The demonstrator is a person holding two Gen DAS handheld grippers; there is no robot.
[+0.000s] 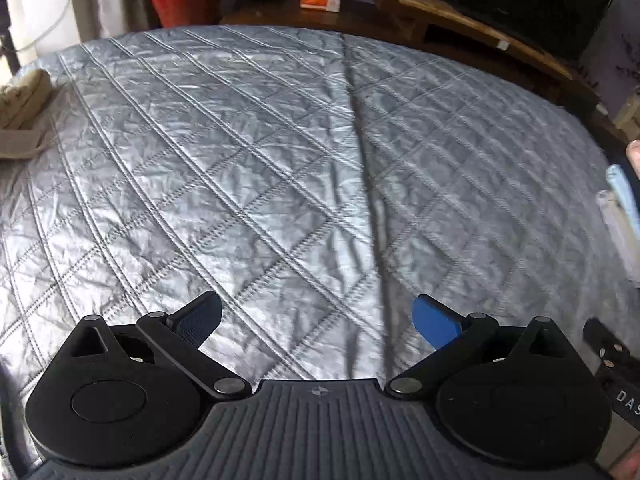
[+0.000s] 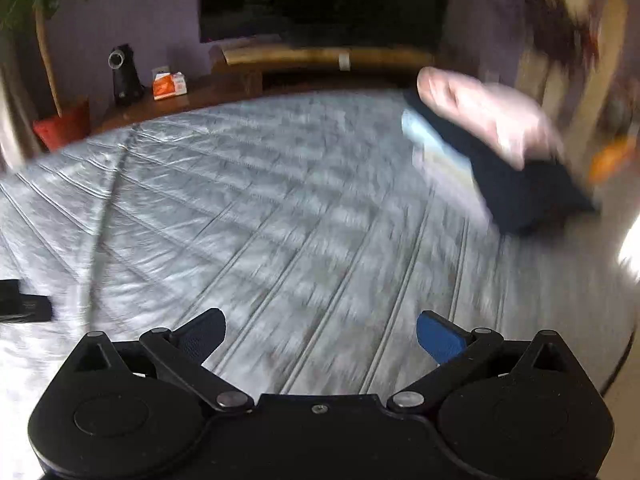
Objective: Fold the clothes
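One wide quilted silver bedspread [image 1: 248,168] fills both views, bare across its middle. At about two o'clock in the right wrist view a pile of clothes [image 2: 516,184] sits near the bed's edge: dark fabric underneath, a pink garment [image 2: 480,116] on top, a pale blue piece [image 2: 428,140] at its side; blur hides whether any are folded. At nine o'clock in the left wrist view lies a beige garment [image 1: 24,100], bunched. No garment is spread out for folding, so by my reading the folding lies ahead or between items. The left gripper [image 1: 318,320] hovers above the quilt, fingers spread wide, holding nothing. The right gripper [image 2: 320,334] is likewise spread apart and empty, facing toward the pile, well apart from it.
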